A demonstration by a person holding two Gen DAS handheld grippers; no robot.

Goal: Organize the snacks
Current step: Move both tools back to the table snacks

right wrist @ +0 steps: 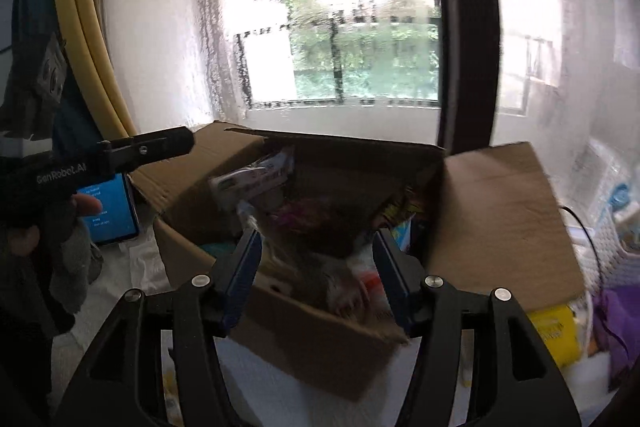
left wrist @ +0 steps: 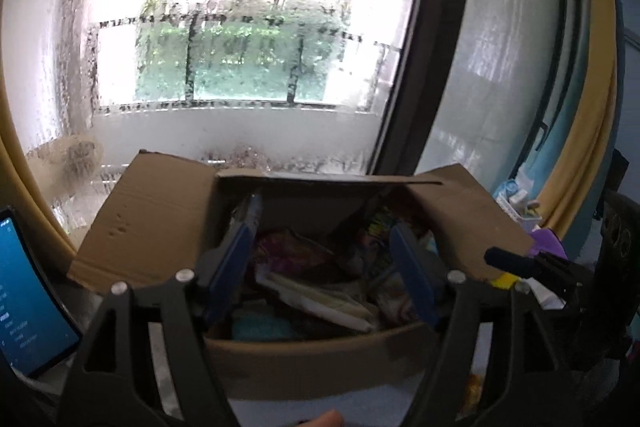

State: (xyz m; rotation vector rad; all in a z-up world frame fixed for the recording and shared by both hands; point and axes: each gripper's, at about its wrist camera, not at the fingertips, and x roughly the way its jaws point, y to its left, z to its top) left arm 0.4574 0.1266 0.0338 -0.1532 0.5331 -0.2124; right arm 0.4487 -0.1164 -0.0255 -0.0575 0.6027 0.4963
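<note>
Snacks (left wrist: 316, 283) lie heaped inside the open box (left wrist: 312, 359), ahead of and below both my grippers. Left gripper (left wrist: 320, 247) and right gripper (right wrist: 316, 259), jaws apart and empty, both hover over the near wall; neither is clearly nearer

- My left gripper (left wrist: 324, 259) hangs over the open cardboard box (left wrist: 312, 359), blue pads apart, nothing between them.
- Inside I see mixed snack packets (left wrist: 320, 291), colours blurred.
- A lit phone screen (left wrist: 28, 291) stands at the left edge.
- The right gripper (left wrist: 520, 263) pokes in from the right.
- A wet window (left wrist: 240, 47) lies behind.
</note>
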